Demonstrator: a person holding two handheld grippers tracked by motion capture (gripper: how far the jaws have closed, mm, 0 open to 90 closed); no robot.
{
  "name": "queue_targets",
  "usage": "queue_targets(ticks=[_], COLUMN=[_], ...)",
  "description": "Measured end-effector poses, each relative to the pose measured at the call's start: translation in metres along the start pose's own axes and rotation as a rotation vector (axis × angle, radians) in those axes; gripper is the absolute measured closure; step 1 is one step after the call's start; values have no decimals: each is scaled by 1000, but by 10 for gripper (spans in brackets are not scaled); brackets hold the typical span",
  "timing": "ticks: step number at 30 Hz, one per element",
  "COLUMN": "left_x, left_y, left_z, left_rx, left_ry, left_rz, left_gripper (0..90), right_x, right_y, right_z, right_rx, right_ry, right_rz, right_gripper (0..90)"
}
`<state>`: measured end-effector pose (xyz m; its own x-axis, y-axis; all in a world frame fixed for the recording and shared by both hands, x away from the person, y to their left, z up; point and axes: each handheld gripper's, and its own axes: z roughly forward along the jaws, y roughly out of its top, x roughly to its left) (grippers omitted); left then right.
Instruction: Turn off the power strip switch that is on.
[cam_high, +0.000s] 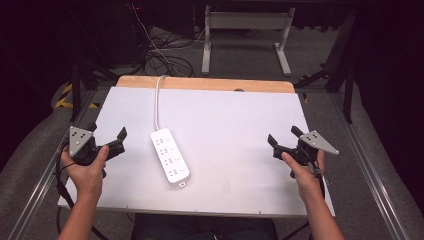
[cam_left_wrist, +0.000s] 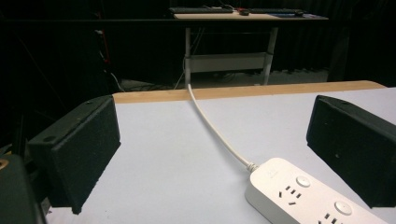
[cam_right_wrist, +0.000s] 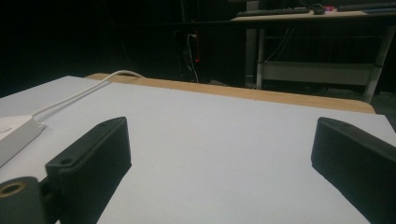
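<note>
Held the left gripper (cam_high: 107, 130) in the left hand (cam_high: 90, 167) near the left edge of the white surface (cam_high: 230, 120). Had its fingers (cam_left_wrist: 84, 144) spread wide and released, clasping nothing. Saw bare surface between them in the left gripper view, plus the white cord (cam_left_wrist: 215, 130) running away toward the far wooden edge. Touched neither the cord nor the power strip (cam_left_wrist: 303, 196) with either finger; found the near end of the strip low and right in that view, just inside the right-hand finger yet apart from it.

Held the right gripper (cam_high: 284, 135) in the right hand (cam_high: 305, 167) near the right edge of the surface, well apart from the strip. Had its fingers (cam_right_wrist: 100, 149) likewise parted wide, unclenched, with only bare white surface between them. Grasped nothing there. Caught one corner of the power strip (cam_right_wrist: 14, 133) at the far left of the right gripper view, with the cord (cam_right_wrist: 79, 93) leading off to the far edge.

Found the power strip (cam_high: 170, 156) lying flat on the surface, left of the middle, sockets up, set at a slant, just right of the left gripper and nearer to it than to the right one. Traced its cord (cam_high: 158, 102) from the strip's far end straight up over the far wooden edge of the surface. Left untouched by both pairs of fingers.
</note>
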<state>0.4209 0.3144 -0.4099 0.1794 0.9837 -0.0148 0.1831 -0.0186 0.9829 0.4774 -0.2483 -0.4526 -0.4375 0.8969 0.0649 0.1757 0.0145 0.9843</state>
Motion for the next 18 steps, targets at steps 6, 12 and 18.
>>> queue_targets(ticks=[6,12,18], left_x=[-1,-3,1], left_y=[-1,-3,-4], left_z=[1,0,0], left_rx=[-5,-1,0], left_ry=[8,0,4], left_rz=[-2,25,16], left_gripper=[20,28,31], right_x=[0,1,3], right_y=[0,2,2], right_z=[-1,-6,-5], right_rx=[2,-12,-9], right_ry=[-3,-13,-11], right_rz=[-1,7,4], right_gripper=[53,54,54])
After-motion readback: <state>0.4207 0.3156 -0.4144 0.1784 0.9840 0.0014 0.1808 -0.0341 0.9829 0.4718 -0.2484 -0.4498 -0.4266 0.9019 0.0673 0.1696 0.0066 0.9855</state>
